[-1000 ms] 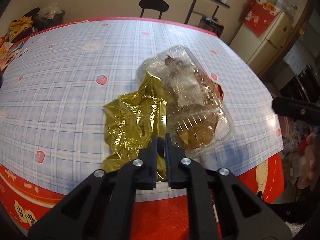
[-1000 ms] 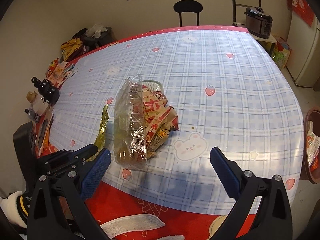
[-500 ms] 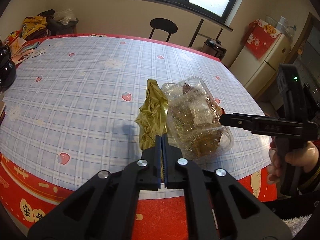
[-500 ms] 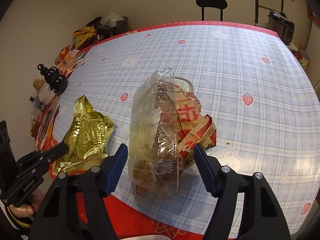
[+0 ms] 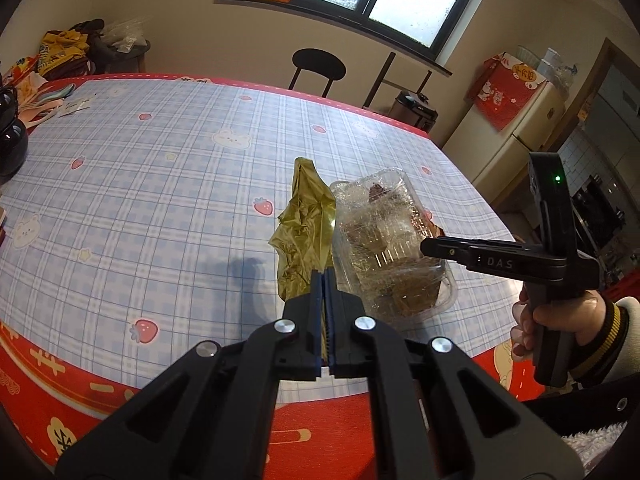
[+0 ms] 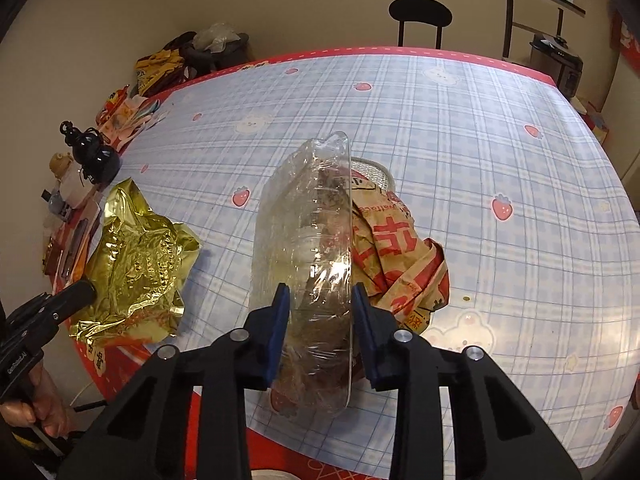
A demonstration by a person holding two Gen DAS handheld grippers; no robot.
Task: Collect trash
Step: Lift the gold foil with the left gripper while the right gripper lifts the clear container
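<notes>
1. Pinching one crumpled gold foil wrapper [image 5: 304,232] by its near edge: left gripper [image 5: 323,280], jaws fully closed on the foil, tilted down toward the blue-checked tablecloth with strawberry and bear prints [image 5: 160,184]; foil raised off the cloth, hanging from the blue pads, just left of the tray.
2. Seen from the right wrist view, same gold foil wrapper [image 6: 136,260] at the far left over the table's red edge, with the left gripper's black finger [image 6: 76,292] touching it and a bare hand [image 6: 36,404] on the handle below.
3. Straddling one clear plastic clamshell tray [image 6: 308,248]: right gripper [image 6: 320,300], pointed steeply down, jaws just closing and now narrow, blue pads [image 6: 280,320] pressed to both sides of the tray's near end.
4. Lying against the tray's right side: one crumpled tan paper wrapper with red print [image 6: 400,248], resting on the cloth, outside the jaws.
5. Gripped at the far right of the left wrist view: right gripper's black handle, in a hand [image 5: 560,316] with a striped cuff.
6. Counted: two grippers, one foil wrapper, one tray, one paper wrapper.
</notes>
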